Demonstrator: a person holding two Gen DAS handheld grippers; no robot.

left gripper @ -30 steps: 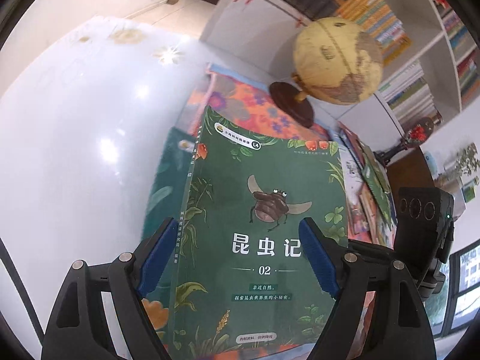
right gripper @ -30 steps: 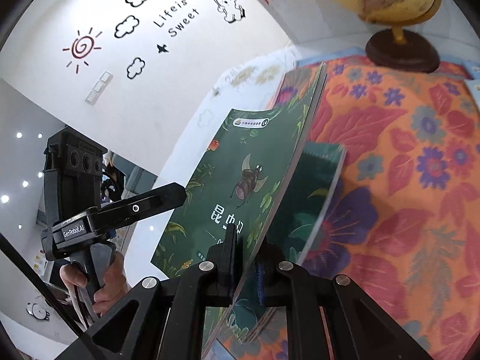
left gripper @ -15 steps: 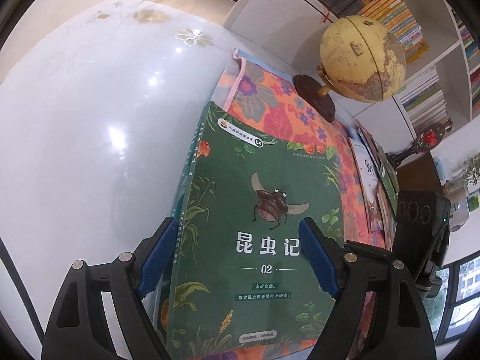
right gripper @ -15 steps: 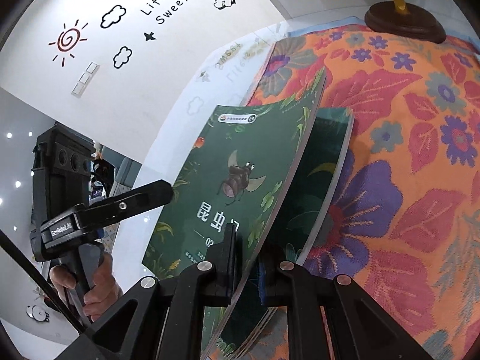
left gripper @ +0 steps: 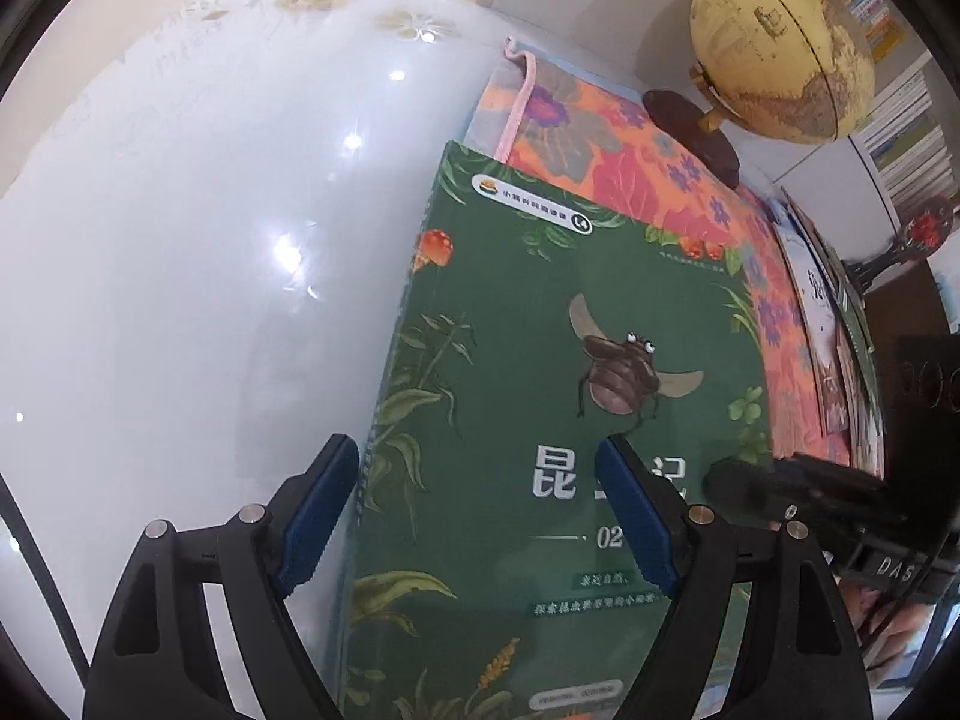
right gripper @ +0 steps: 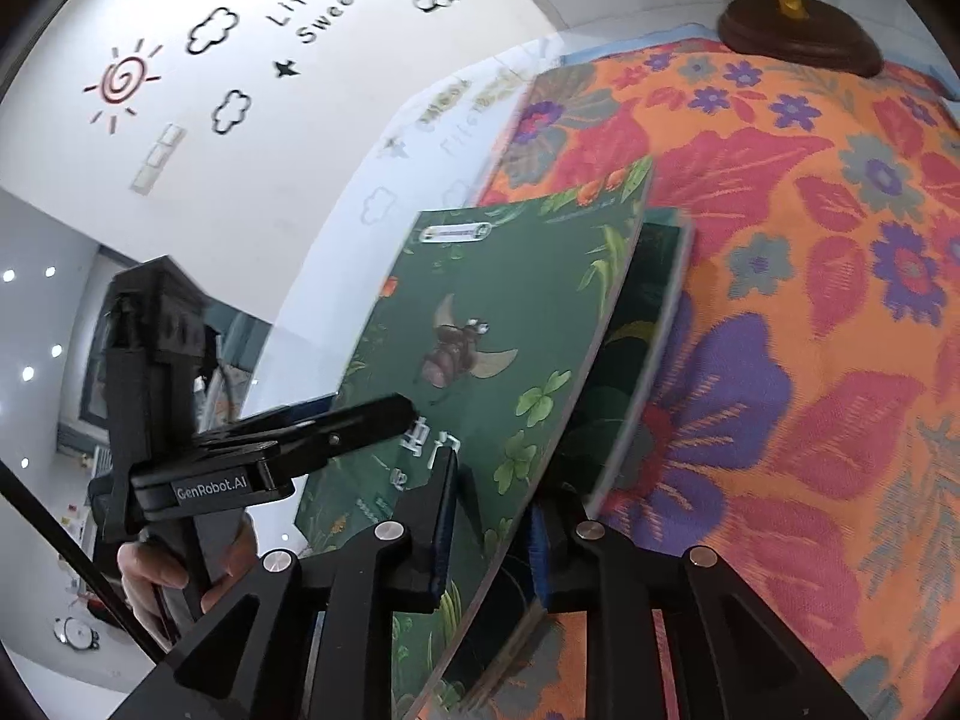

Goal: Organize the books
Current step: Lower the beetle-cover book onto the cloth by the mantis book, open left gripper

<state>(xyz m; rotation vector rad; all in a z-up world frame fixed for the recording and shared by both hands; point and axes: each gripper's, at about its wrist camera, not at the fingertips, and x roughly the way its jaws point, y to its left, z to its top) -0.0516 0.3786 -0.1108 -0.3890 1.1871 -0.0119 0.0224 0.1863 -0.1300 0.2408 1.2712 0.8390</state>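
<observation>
A green book with a beetle on its cover lies slanted over a second green book, at the edge of a floral cloth. My left gripper hovers open just above the book's near end. One blue pad hangs past the spine and the other sits over the cover. My right gripper straddles the top book's near edge. Its jaws are opening, and the pads stand slightly off the cover with the book between them. A hand holds the left gripper's handle.
A yellow globe on a dark wooden base stands at the far end of the cloth. More books lie along the cloth's right side. A glossy white table spreads to the left. Bookshelves fill the back right.
The left gripper has sunk closer to the beetle book. The book has dropped lower onto the one beneath. The right jaws, shut on its edge before, have parted.
</observation>
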